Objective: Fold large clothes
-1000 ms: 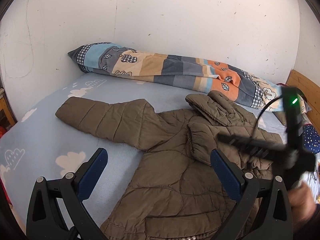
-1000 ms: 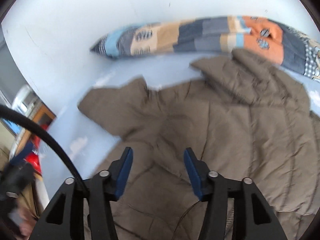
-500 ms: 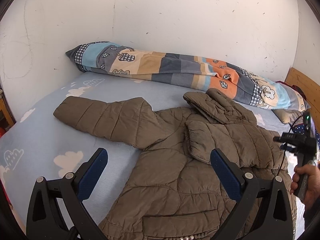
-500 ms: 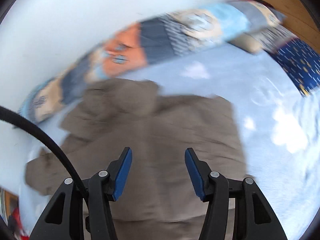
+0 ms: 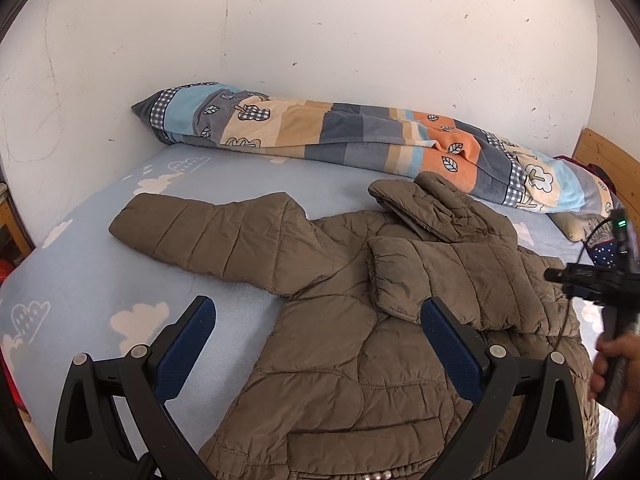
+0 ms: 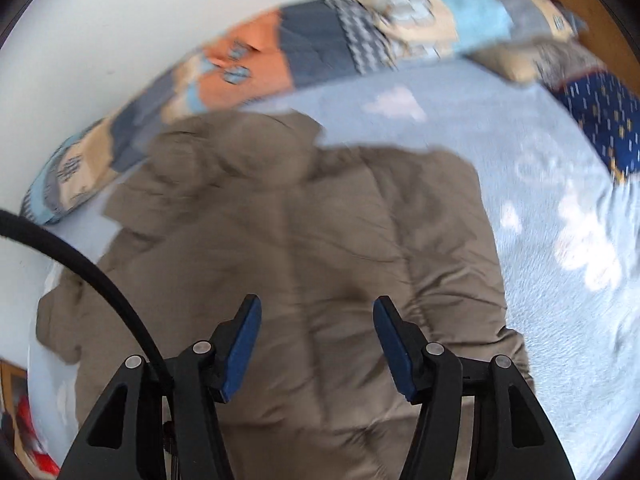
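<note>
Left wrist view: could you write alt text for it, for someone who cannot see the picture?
A brown puffer jacket lies spread on a light blue bed sheet, one sleeve stretched out, the other folded across its chest. The open left gripper hovers over it. A rolled patchwork quilt lies along the white wall.

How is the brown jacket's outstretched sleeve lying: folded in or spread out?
Spread out: that sleeve of the jacket lies flat on the blue sheet.

Left claw and right claw both agape (nothing gripped).
</note>
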A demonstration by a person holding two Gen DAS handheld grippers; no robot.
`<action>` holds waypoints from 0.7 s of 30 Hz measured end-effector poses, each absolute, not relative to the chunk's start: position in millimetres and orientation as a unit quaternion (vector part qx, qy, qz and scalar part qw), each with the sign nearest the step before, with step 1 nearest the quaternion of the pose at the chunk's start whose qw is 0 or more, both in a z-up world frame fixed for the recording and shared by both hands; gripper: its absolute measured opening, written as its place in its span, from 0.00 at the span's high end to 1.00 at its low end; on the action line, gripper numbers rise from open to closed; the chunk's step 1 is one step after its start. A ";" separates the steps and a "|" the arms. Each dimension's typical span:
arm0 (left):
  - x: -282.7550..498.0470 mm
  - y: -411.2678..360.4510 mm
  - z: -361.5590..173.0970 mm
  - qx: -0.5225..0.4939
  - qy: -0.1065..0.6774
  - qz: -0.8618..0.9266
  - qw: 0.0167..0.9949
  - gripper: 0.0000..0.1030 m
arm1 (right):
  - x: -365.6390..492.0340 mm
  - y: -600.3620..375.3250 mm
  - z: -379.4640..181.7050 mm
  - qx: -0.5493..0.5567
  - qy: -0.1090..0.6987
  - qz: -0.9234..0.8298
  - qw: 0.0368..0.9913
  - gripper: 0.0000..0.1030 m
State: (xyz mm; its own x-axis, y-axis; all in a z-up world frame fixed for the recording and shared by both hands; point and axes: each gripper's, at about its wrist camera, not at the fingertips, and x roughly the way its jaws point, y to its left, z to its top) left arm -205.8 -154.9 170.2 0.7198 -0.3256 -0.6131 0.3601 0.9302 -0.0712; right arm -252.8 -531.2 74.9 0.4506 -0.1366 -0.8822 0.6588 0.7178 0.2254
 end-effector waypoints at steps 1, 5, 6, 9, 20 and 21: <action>-206.1 -154.7 170.8 0.026 0.325 -0.185 0.927 0.01 | -253.3 -523.3 84.3 0.276 0.456 -0.241 0.811 0.38; -206.5 -153.8 171.2 0.026 0.325 -0.181 0.928 0.01 | -267.3 -483.2 115.0 0.281 0.438 -0.187 0.833 0.38; -206.4 -153.6 170.7 0.027 0.325 -0.182 0.928 0.01 | -271.6 -473.8 120.0 0.282 0.434 -0.179 0.837 0.38; -203.2 -156.8 165.9 0.030 0.338 -0.190 0.921 0.01 | -279.9 -443.7 130.8 0.270 0.437 -0.152 0.845 0.37; -165.8 -242.4 124.5 0.091 0.411 -0.315 0.851 0.01 | -308.4 -472.8 127.5 0.263 0.438 -0.193 0.838 0.52; -162.2 -250.1 116.7 0.097 0.419 -0.316 0.845 0.01 | -308.2 -482.2 118.9 0.261 0.447 -0.201 0.832 0.56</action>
